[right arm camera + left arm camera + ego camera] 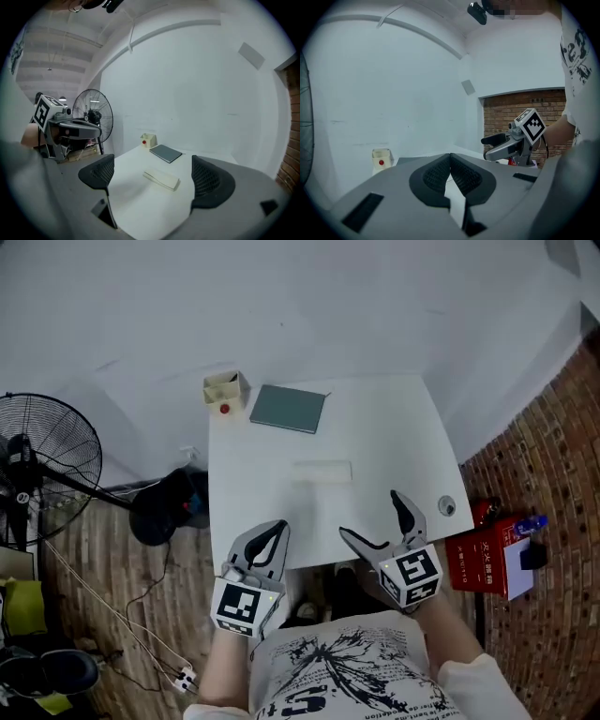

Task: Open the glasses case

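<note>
White table (375,427), seen steeply from above. The glasses case (322,471), white and oblong, lies flat about the middle of the tabletop with its long side parallel to the near edge. Its lid looks down. Nothing touches it.

The left gripper (277,527) is over the near edge, toward the near left corner. In the left gripper view its jaws are pressed together, ribbed pads meeting, with nothing between them. The right gripper (370,514) is over the near edge, right of the middle. Its jaws are spread wide and hold nothing. In the right gripper view the case sits on the table beyond and between the two pads, well apart from both. Both grippers are short of the case and point roughly toward the far edge. Marker cubes face the head camera, and the person's hands and white sleeves are behind them.

A grey-green notebook (288,409) lies flat near the far edge, left of the middle. A small cream box (225,390) with a red dot on its front stands at the far left corner, just beside the notebook but apart from it. A small round thing (447,506) sits by the right edge near the near right corner; what it is cannot be told.

Off the table, a standing fan (47,456) is on the wood floor to the left. A red box (487,554) is on the floor to the right by the brick wall.
</note>
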`<state>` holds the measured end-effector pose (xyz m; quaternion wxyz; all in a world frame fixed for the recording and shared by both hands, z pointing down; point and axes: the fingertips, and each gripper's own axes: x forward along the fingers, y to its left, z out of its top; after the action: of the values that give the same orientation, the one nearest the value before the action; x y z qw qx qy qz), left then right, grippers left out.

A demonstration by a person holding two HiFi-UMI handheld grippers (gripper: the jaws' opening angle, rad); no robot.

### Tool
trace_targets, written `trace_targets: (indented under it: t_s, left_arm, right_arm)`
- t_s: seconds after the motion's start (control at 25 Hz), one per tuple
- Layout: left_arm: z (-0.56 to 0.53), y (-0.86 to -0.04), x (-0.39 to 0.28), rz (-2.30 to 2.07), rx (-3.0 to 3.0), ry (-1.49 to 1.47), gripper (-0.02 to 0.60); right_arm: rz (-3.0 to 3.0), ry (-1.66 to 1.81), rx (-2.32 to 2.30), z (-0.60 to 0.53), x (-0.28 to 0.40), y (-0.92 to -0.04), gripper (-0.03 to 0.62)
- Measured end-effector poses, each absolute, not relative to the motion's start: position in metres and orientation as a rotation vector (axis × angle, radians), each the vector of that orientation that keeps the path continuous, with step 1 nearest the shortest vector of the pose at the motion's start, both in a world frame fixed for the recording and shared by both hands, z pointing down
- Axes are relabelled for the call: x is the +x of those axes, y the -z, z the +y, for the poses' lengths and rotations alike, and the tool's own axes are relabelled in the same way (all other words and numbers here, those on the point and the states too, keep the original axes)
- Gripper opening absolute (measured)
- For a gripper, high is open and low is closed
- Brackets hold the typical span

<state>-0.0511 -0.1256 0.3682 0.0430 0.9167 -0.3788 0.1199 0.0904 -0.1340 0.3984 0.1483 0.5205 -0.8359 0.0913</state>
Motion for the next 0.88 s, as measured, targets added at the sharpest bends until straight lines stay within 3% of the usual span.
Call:
trace_targets:
  t_s: [0.48, 0.64, 0.72, 0.88]
  left_arm:
    - [-0.227, -0.484, -0.016, -1.227, 2.562, -0.491, 0.014]
    - [-0.255, -0.525, -0.011, -1.209, 2.509, -0.561, 0.014]
    - [-0.265, -0.542, -0.007, -1.194, 2.483, -0.587, 0.014]
    - [-0.277, -0.572, -0.001, -1.151, 2.421, -0.637, 0.014]
  right_arm:
    - [-2.291, -0.422, 1.034, -0.258, 0.107, -0.519, 0.512]
    - [-2.204, -0.443, 0.938, -0.290, 0.111, -0.560, 0.493]
    - [-2.165, -0.457, 0.865, -0.297, 0.110, -0.577, 0.449]
    - [-2.126, -0.436, 0.717, -0.301, 0.100, -0.597, 0.445]
